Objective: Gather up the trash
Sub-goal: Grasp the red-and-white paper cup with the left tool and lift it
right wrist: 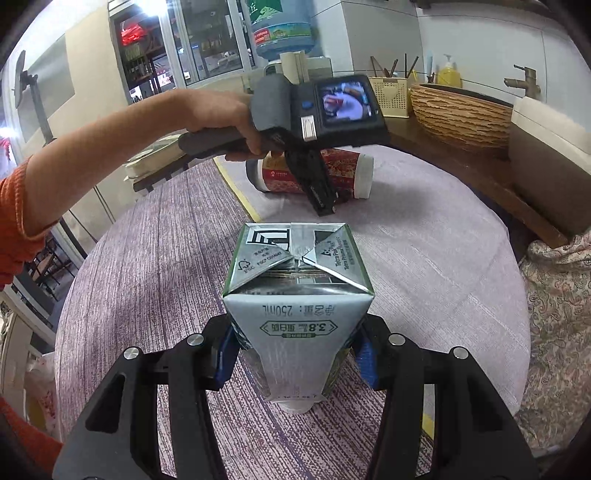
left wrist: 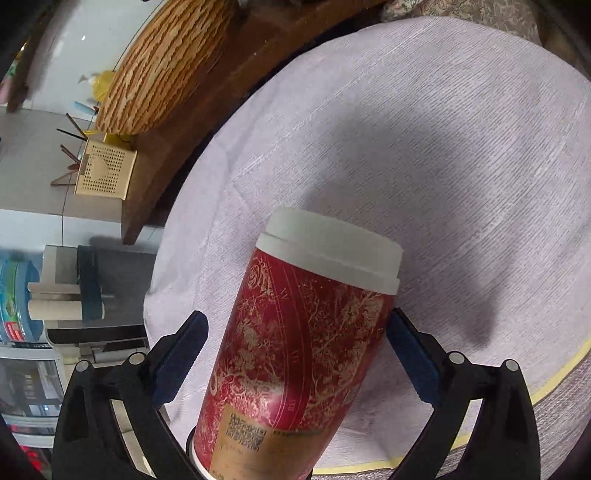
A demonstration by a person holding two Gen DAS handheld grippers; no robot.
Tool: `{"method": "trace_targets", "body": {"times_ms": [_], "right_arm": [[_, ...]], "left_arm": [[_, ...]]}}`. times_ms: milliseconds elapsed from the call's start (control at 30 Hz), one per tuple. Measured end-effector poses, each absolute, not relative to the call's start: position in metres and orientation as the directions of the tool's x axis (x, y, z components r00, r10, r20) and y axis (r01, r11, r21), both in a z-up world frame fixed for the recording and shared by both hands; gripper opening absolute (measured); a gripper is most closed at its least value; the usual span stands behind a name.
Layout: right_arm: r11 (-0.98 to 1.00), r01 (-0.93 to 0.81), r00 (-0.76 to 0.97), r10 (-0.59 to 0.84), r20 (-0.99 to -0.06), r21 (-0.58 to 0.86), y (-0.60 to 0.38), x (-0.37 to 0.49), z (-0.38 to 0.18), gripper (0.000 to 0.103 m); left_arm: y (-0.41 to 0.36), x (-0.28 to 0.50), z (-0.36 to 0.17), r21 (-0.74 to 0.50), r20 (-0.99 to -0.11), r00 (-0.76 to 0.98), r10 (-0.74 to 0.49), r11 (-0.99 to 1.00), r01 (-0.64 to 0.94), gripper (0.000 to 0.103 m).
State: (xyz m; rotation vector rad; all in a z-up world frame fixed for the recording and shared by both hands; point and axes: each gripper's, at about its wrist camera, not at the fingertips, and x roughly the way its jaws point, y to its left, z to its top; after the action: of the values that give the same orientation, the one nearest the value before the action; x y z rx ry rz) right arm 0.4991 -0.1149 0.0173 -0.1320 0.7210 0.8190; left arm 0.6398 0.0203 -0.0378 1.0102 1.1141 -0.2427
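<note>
Carton (right wrist: 299, 291) clamped in right tongs (right wrist: 297, 356), lifted off tabletop (right wrist: 147, 258) for disposal. Left tongs (left wrist: 295, 354) straddle red cup (left wrist: 295, 354) lying on its side on the tabletop; jaws apart, one pad touching, probably about to close.

Ahead of me lies a pale lilac woven cloth (right wrist: 424, 236) spread over the purple striped bench (right wrist: 155, 280). Behind it, on a brown wooden ledge (right wrist: 476, 166), I see a ribbed tan wicker bowl (right wrist: 458, 114), a cream perforated plastic holder (right wrist: 389, 96) with sticks, and a yellow pump bottle (right wrist: 448, 74). A blue water jug (right wrist: 282, 29) stands farther back.
</note>
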Motion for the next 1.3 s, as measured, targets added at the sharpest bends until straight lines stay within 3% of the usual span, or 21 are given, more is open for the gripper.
{"method": "trace_targets", "body": {"times_ms": [33,67,300,500,667,900,1000,1300], "right_arm": [[0.688,-0.707,0.464,0.624,-0.630,0.161,-0.116,0.498,0.017,0.053],[0.688,-0.708,0.464,0.626,-0.627,0.162,-0.117,0.497,0.017,0.052],[0.694,-0.698,0.479,0.636,-0.605,0.177,-0.122,0.487,0.017,0.053],[0.706,-0.684,0.510,0.643,-0.572,0.184,-0.131,0.470,0.022,0.053],[0.707,-0.677,0.523,0.656,-0.544,0.203,-0.136,0.452,0.025,0.052],[0.718,-0.670,0.556,0.655,-0.512,0.191,-0.133,0.423,0.032,0.052],[0.728,-0.661,0.575,0.647,-0.502,0.181,-0.134,0.410,0.034,0.052],[0.766,-0.610,0.629,0.623,-0.466,0.201,-0.144,0.368,0.031,0.052]], "left_arm": [[0.021,0.640,-0.036,0.543,-0.836,0.465,0.293,0.566,0.620,0.089],[0.021,0.640,-0.034,0.534,-0.841,0.460,0.285,0.575,0.620,0.079],[0.019,0.629,-0.016,0.563,-0.807,0.537,0.248,0.598,0.570,0.070],[0.042,0.592,0.033,0.477,-0.771,0.632,0.085,0.734,0.483,0.069],[0.076,0.541,0.053,0.403,-0.690,0.724,0.007,0.834,0.376,0.069],[0.124,0.471,0.062,0.200,-0.605,0.795,-0.037,0.960,0.197,0.068],[0.128,0.441,0.060,0.212,-0.544,0.839,-0.001,0.967,0.138,0.068],[0.123,0.356,0.074,-0.025,-0.459,0.876,-0.147,0.988,0.152,0.068]]}}
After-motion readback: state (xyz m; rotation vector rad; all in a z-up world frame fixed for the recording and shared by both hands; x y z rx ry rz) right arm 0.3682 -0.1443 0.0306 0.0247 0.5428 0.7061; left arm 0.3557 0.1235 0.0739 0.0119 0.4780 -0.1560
